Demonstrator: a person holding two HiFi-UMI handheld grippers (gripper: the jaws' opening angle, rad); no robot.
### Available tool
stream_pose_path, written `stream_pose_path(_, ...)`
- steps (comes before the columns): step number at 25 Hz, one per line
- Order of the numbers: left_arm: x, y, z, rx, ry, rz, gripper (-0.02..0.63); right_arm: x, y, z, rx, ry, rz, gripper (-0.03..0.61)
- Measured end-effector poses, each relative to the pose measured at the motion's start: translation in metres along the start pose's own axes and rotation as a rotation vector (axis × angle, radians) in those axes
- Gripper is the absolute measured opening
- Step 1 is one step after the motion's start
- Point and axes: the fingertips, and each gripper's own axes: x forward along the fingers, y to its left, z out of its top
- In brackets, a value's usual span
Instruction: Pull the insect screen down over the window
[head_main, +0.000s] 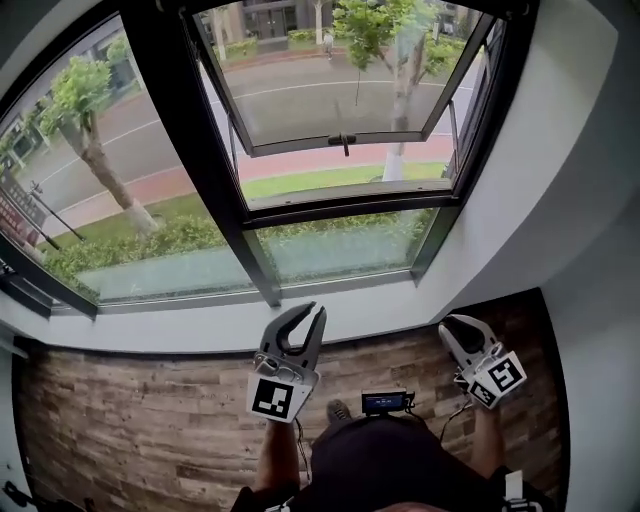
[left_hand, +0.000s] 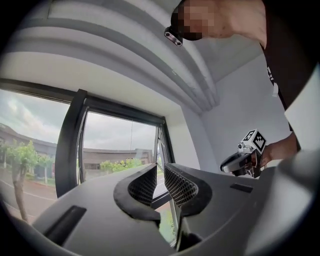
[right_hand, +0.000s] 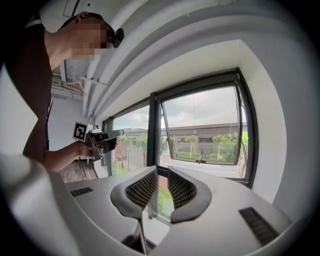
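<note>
Both the left gripper (head_main: 311, 312) and the right gripper (head_main: 450, 330) hang slightly parted, empty, below the window (head_main: 330, 90), whose insect screen, unseen, is not yet down: best reach up and draw it evenly.

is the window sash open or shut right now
Open: the sash is tilted outward, its lower edge and handle standing clear of the window frame.

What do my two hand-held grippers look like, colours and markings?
The left hand-held gripper and right hand-held gripper have pale grey bodies and curved jaws lined with black mesh-textured pads. Each carries a white cube with black square markers. A thin dark cable trails from the right one. You wear a dark top.
</note>
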Motion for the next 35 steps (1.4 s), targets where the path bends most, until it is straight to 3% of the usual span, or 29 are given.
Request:
stream_pose_path(5, 0.002, 0.036, -0.001, 0.000, -0.026, 0.019, 0.052, 0.021, -0.001, 0.005, -0.072, 0.064, -0.046, 0.067)
stream_pose_path(11, 0.006, 0.064, 0.023, 0.114, -0.009, 0.042, 0.054, 0.038, -0.025, 0.039, -0.252, 0.104, -0.079, 0.067)
stream_pose_path(17, 0.049, 0.106, 0.087, 0.395, -0.052, 0.087, 0.116, 0.076, -0.082, 0.106, -0.559, 0.145, -0.117, 0.067)
stream_pose_path(21, 0.094, 0.149, 0.125, 0.556, 0.008, 0.181, 0.138, 0.108, -0.126, 0.181, -0.746, 0.074, -0.171, 0.067)
stream_pose_path(26, 0.201, 0.190, 0.191, 0.960, 0.127, 0.310, 0.137, 0.149, -0.182, 0.284, -1.043, -0.023, -0.264, 0.067)
stream_pose_path(28, 0.254, 0.198, 0.220, 1.082, 0.149, 0.348, 0.137, 0.164, -0.205, 0.324, -1.142, -0.053, -0.295, 0.067)
stream_pose_path(31, 0.327, 0.212, 0.253, 1.188, 0.190, 0.383, 0.135, 0.193, -0.231, 0.382, -1.238, -0.092, -0.300, 0.067)
stream_pose_path(35, 0.385, 0.246, 0.278, 1.214, 0.244, 0.432, 0.135, 0.245, -0.251, 0.439, -1.317, -0.124, -0.257, 0.067)
